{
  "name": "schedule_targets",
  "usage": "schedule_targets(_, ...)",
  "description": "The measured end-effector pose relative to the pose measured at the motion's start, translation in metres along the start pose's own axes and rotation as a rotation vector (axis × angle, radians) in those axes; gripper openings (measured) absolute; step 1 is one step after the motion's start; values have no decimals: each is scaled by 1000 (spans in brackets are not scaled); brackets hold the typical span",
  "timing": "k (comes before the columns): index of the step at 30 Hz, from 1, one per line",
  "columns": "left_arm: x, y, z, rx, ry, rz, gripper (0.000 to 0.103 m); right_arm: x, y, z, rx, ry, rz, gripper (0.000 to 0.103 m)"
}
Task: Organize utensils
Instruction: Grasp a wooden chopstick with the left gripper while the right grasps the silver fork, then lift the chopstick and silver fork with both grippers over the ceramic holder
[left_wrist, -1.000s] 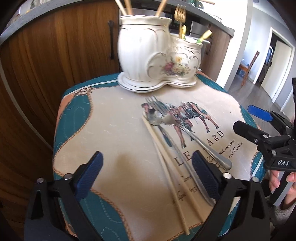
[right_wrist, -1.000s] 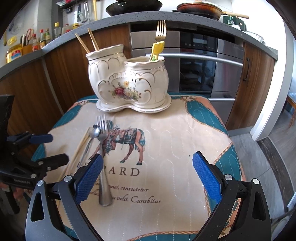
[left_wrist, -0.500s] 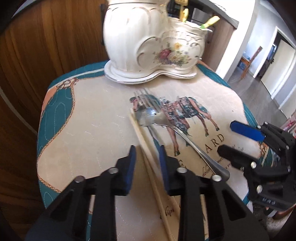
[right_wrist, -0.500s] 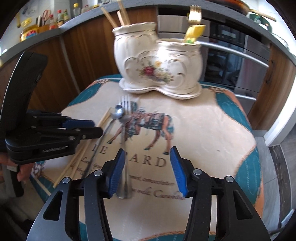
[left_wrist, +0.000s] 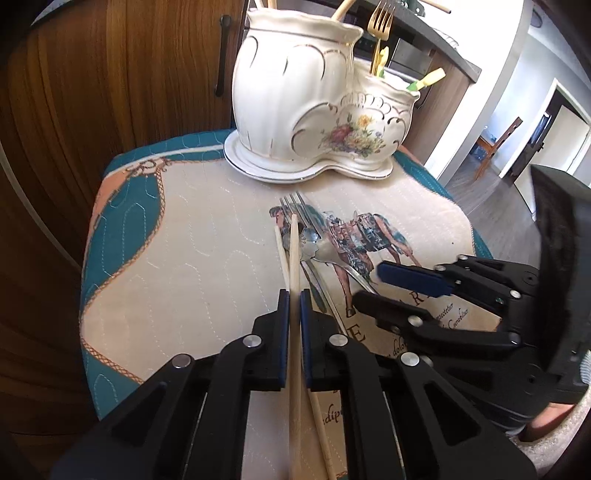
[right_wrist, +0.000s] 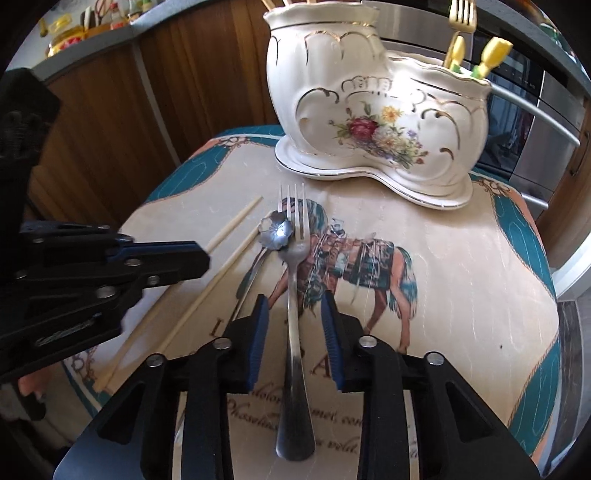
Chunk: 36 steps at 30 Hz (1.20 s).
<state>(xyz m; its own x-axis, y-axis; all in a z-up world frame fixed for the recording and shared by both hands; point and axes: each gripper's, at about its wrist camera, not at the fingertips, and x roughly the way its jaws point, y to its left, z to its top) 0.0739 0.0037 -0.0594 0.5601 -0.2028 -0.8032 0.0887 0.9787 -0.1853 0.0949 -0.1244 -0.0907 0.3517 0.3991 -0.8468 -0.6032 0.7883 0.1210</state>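
Left wrist view: the left gripper (left_wrist: 290, 306) has its jaws drawn narrow on one chopstick (left_wrist: 293, 254). The stick runs straight out between the pads along the gripper's own axis, its far tip toward the holder (left_wrist: 314, 110) at the back of the worktop (left_wrist: 177, 266). A second chopstick (left_wrist: 281, 254) lies on the cloth just left of the first, nearly parallel, outside the jaws. To the right lie a spoon (left_wrist: 314, 247) and a fork (left_wrist: 301, 212), tines toward the holder. The right gripper (left_wrist: 380, 284) shows side-on at the right, low over the fork's handle.

Right wrist view: the right gripper (right_wrist: 293, 321) straddles the fork (right_wrist: 293, 258), jaws partly open with a clear gap on each side of the handle. The fork's long axis lines up with the gripper, tines away toward the holder (right_wrist: 376, 110), handle end back under the camera. The spoon (right_wrist: 275, 230) rests against the fork's neck on the left, bowl touching it. The left gripper (right_wrist: 201, 258) comes in from the left with its chopstick (right_wrist: 236, 221) raised; the other chopstick (right_wrist: 207, 291) lies flat below.

Judgement: the fork sits centred and parallel, so a plain squeeze should take it. The touching spoon may get dragged along.
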Motion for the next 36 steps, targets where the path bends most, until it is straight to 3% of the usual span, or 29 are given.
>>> schedule_targets(4,-4,2,3,-3,-12,-1,6,8,2,5,-1,13,-18,23)
schedule_targets(9,-9,6,5,-7,-26,-3,6,11,8,7,-20,22,-23,6)
schedule_targets(14,-14,10,6,-9,-45,-6,6,3,9,3,-18,-9,-44,6)
schedule_targets(23,-30,17,10,-12,-100,-20,6,-51,-5,-3,33,-192,-38,6)
schedule_targets(32,-60,10,15,41,-204,-47,5,-102,-16,-10,54,-396,-68,6)
schedule_targets(36,-80,4,17,77,-286,-55,5,-119,-18,-10,74,-474,-77,6)
